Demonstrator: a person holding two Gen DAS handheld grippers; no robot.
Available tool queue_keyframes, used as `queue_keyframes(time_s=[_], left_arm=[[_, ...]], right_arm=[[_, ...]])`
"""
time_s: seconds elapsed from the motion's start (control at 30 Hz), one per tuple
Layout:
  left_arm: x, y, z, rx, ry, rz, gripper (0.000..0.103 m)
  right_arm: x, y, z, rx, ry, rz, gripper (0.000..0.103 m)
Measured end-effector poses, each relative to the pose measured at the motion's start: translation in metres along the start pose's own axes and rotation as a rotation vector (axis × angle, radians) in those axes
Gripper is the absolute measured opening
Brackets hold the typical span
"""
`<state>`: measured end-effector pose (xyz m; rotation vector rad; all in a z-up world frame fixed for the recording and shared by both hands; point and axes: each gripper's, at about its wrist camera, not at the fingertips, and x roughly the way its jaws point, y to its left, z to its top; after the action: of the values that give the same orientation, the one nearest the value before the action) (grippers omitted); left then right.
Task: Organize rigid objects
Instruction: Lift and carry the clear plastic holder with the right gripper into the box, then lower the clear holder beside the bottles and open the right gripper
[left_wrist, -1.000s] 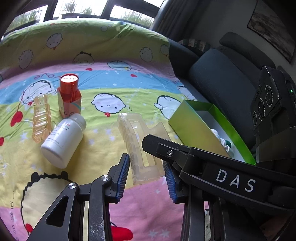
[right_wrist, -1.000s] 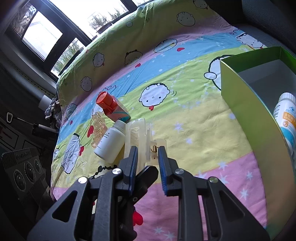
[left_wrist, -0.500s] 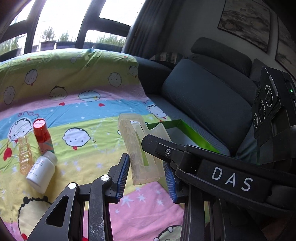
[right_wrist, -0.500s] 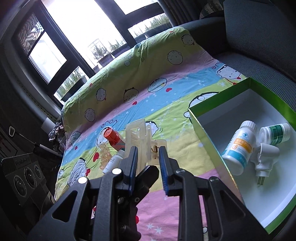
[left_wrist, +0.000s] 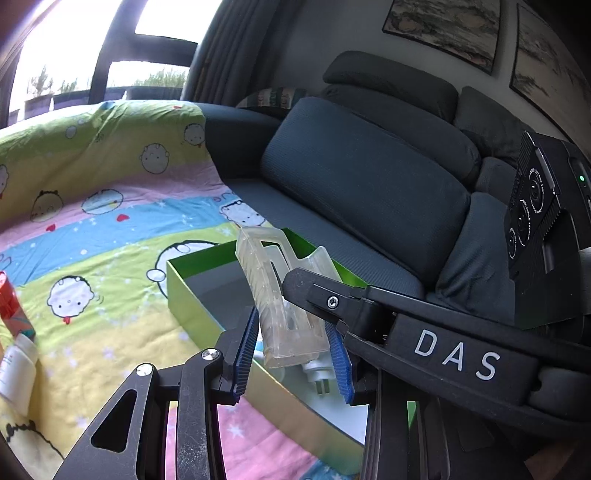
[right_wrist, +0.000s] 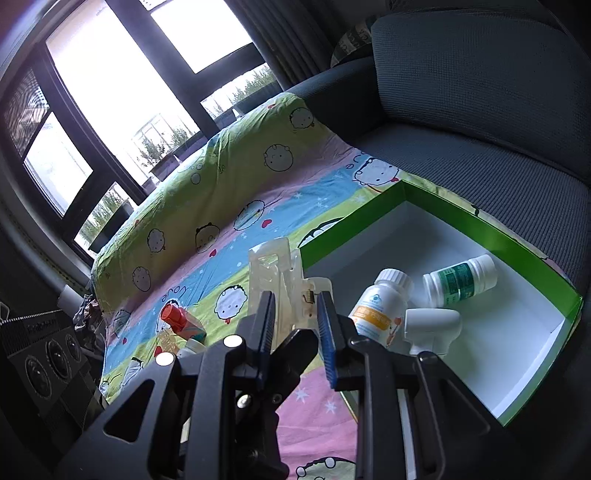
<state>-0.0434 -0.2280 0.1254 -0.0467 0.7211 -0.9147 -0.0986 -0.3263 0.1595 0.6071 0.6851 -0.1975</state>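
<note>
A large clear plastic clip (left_wrist: 284, 295) is held in the air by both grippers. My left gripper (left_wrist: 291, 350) is shut on its lower end; my right gripper (right_wrist: 295, 332) is shut on it too, where it also shows in the right wrist view (right_wrist: 280, 284). The clip hangs at the near left edge of a green box (right_wrist: 480, 229) with a white floor. In the box lie an orange-labelled white bottle (right_wrist: 376, 310), a green-labelled white bottle (right_wrist: 458, 280) and a white plug adapter (right_wrist: 432, 325).
On the cartoon bedsheet (left_wrist: 92, 258) to the left lie a red-capped bottle (right_wrist: 177, 321), a white bottle (left_wrist: 14, 373) and an amber clip (right_wrist: 168, 341). Dark sofa cushions (left_wrist: 362, 184) rise behind the box. Windows stand beyond the sheet.
Both grippers have lifted the clear clip off the sheet and carried it right, to the green box's edge. The bottles left on the sheet have dropped back to the left.
</note>
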Motion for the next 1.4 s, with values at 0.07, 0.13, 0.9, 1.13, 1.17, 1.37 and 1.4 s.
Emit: queue_keyframes(time_s=[0.07,0.13,0.9,1.13,1.17,1.37,1.4], left_arm=[[0.007,-0.004,0.000,0.001,0.013,-0.024,0.038],[0.013,-0.008,0.000,0.005,0.026,-0.048,0.038],[0.070,-0.043,-0.012,0.028,0.192,-0.168,0.038],[0.082,-0.047,-0.015,0.025,0.226,-0.179,0.038],[0.084,-0.048,-0.014,0.024,0.233,-0.179,0.038],[0.091,-0.048,-0.016,0.024,0.253,-0.176,0.038],[0.091,-0.048,-0.016,0.025,0.256,-0.176,0.038]], right_arm=[[-0.003,-0.007,0.001,0.010,-0.001,-0.027,0.025],[-0.004,-0.014,0.002,0.027,-0.001,-0.043,0.025],[-0.010,-0.080,0.002,0.201,0.050,-0.187,0.028],[-0.010,-0.092,0.001,0.223,0.063,-0.208,0.028],[-0.010,-0.094,0.001,0.226,0.067,-0.211,0.028],[-0.007,-0.101,-0.001,0.245,0.080,-0.215,0.028],[-0.007,-0.101,-0.001,0.248,0.080,-0.216,0.028]])
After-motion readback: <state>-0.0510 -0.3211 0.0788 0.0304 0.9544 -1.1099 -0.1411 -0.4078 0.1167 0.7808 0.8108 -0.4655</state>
